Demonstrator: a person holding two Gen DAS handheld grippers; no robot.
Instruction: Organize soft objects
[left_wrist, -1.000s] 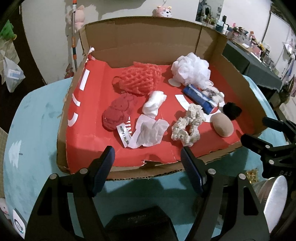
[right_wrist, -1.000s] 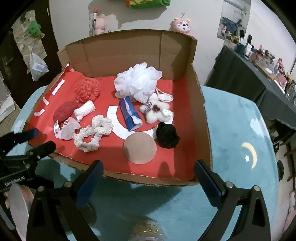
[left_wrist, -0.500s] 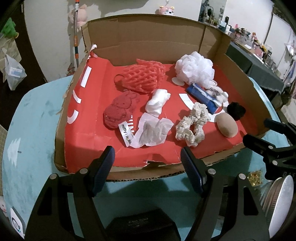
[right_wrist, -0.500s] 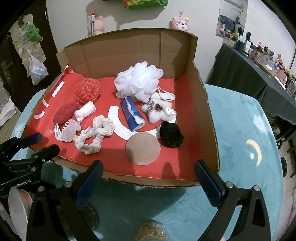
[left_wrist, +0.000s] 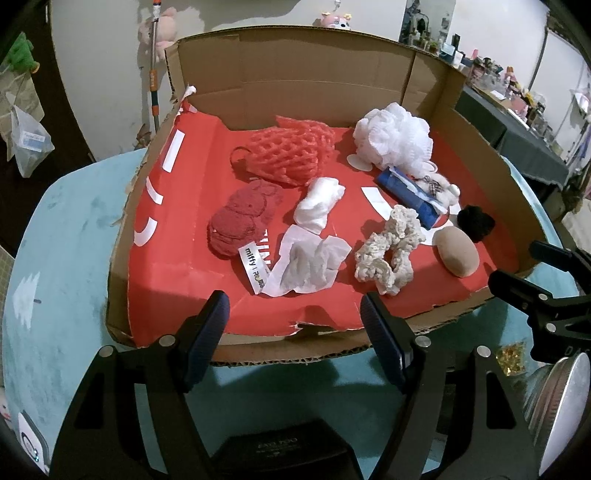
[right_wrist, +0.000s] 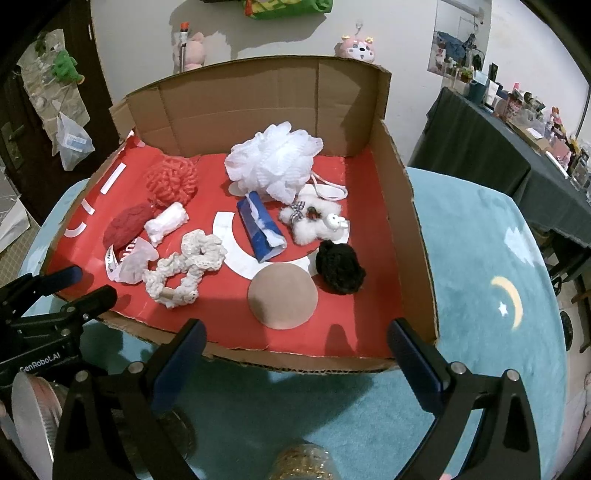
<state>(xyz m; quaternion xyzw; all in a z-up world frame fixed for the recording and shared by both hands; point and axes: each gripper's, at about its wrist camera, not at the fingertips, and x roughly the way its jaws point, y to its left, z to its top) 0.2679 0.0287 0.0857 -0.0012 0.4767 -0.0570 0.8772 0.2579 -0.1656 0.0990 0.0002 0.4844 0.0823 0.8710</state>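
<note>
Red card lines the floor of the open cardboard box (right_wrist: 402, 206) where all the soft things lie, spread apart on the teal plush surface (right_wrist: 480, 258). Everything looks feather-light and squashy: the white mesh pouf (right_wrist: 275, 162) at the back would collapse under a pinch, so its cord loop seems a surer hold; the crocheted scrunchie (right_wrist: 184, 271) offers a ring to hook; the tan sponge (right_wrist: 282, 297), smooth and domed, probably wants a squeeze across its sides. The red net (left_wrist: 291, 155), terry cloth (left_wrist: 240, 221), crumpled tissue (left_wrist: 310, 264), cotton roll (left_wrist: 317, 203), blue tissue pack (right_wrist: 260, 230), fluffy toy (right_wrist: 317, 223) and black pom-pom (right_wrist: 340, 271) would all deform easily. The left hand-held gripper (left_wrist: 293, 325) and the right hand-held gripper (right_wrist: 295, 350) hover at the near rim, jaws spread, empty.
</note>
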